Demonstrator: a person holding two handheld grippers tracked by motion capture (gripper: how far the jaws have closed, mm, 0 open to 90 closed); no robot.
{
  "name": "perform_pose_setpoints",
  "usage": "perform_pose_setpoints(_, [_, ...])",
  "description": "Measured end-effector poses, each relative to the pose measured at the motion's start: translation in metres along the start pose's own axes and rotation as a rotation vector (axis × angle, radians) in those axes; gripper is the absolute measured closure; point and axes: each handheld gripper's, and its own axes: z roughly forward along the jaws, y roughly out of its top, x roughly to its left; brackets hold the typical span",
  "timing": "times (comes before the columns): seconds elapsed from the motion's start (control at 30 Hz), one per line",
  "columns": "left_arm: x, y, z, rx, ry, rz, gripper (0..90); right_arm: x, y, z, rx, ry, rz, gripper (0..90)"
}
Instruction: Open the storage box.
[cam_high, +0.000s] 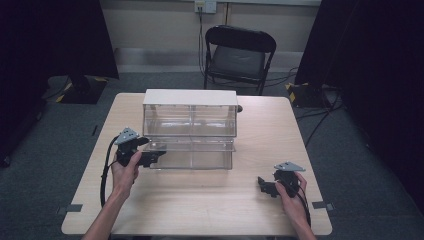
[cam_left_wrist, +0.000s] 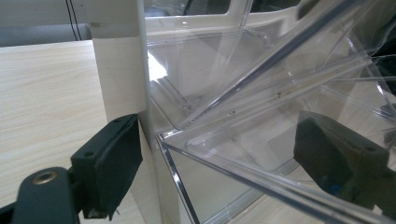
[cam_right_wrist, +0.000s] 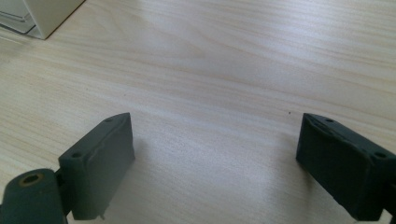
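Gleaming clear-walled drawer box (cam_high: 190, 132)

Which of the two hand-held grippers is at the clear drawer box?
The left hand-held gripper, its jaws at the clear drawer box's pulled-out lower drawer; the right hand-held gripper rests apart over bare table.

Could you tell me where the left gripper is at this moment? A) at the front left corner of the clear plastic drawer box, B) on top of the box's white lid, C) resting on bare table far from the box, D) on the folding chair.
A: the left gripper sits at the front left corner of the clear drawer box; in its own view its jaws straddle the drawer's clear wall.
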Motion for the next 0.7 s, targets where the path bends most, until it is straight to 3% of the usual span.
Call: perform_pose_setpoints(0.7, [-0.0002,0.0017,-0.0015,-0.015,-0.007,-0.011,14.9,0.0,0.0,0.0,0.0,0.0,0.0,10.6])
